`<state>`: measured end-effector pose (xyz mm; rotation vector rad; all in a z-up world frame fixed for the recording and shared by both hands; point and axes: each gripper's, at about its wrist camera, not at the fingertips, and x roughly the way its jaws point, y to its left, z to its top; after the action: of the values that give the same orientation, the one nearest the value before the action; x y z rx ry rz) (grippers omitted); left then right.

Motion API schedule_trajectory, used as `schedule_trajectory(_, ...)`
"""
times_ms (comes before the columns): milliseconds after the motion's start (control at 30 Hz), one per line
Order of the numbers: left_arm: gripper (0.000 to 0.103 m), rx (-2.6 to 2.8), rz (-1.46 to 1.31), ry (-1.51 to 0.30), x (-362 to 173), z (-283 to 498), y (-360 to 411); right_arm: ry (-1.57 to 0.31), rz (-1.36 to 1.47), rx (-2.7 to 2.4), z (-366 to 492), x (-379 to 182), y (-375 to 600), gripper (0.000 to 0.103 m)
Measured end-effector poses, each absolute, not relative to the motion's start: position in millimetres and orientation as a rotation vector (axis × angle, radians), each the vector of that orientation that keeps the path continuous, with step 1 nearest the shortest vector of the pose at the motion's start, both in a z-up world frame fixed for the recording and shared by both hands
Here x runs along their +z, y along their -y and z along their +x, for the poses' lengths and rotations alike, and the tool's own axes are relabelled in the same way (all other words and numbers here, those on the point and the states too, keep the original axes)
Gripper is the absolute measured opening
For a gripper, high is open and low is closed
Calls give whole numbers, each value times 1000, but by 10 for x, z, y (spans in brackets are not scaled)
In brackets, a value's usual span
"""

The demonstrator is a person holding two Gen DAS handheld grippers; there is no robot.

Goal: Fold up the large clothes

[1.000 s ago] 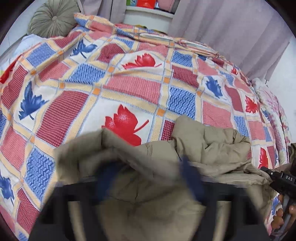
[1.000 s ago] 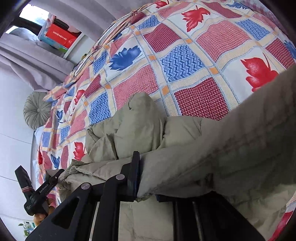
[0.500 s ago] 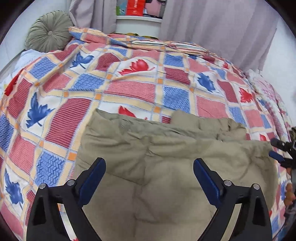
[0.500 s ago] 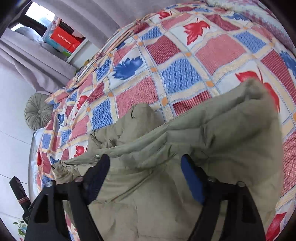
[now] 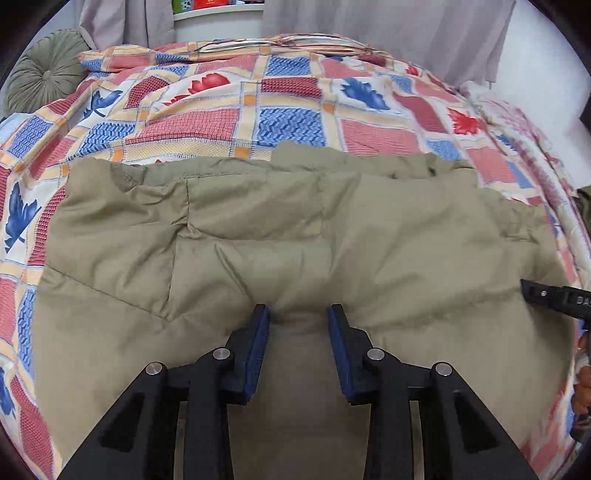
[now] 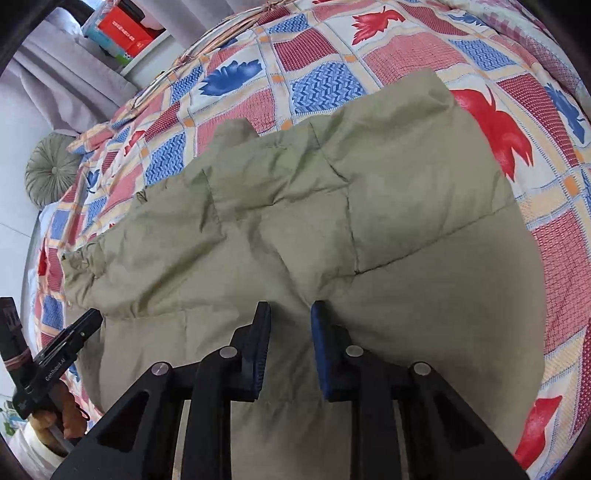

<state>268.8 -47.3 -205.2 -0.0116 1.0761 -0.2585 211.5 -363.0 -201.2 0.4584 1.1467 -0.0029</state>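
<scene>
— Jacket [image 5: 295, 229], khaki and quilted, lies spread over the patterned bedspread [image 5: 288, 118] now; a second ago we had it bunched and lifted, half a second ago it had dropped flat.

— And we let go to lay it out. What are our fingers doing?

— Both pairs are closing again. Our left gripper [image 5: 298, 314] has a small ridge of fabric rising between its blue pads [image 5: 258, 350], which stand a little apart; the tips look pressed into the cloth, but we cannot tell yet whether they pinch it. Our right gripper [image 6: 290, 310] is narrower still, with a fold of the same jacket running up between its pads.

— Where does the garment sit for us?

— From the left view it fills the middle, its far hem toward twelve o'clock, the right gripper's black body poking in at three. From the right view the left gripper [image 6: 94, 314] and the hand [image 6: 55, 413] holding it show at eight o'clock.

— Beyond that?

— Round green cushion [image 5: 44, 70] at ten o'clock, curtains [image 5: 388, 33] at twelve.

— So the spreading looks done; we judge this a fresh grasp on the near edge for the next fold.
</scene>
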Motion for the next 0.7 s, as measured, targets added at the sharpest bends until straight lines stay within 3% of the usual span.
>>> schedule_trajectory(200,37,-190,-60,-1099,-2199,3077,457,-1134,437,-18,2636,-2221,3648,22)
schedule_trajectory(367,37,-154,-19,-1003,-1864,3242,228,-1095,408,10,2654,-1998,3564,22)
schedule_trajectory(533,37,-12,26,-1092,-2202,3566,-270,-1111,314,-53,2797,-1896,3805,22)
schedule_trajectory(700,37,-17,4,-1084,-2459,3640,-284,-1145,408,-191,2803,-2212,4402,21)
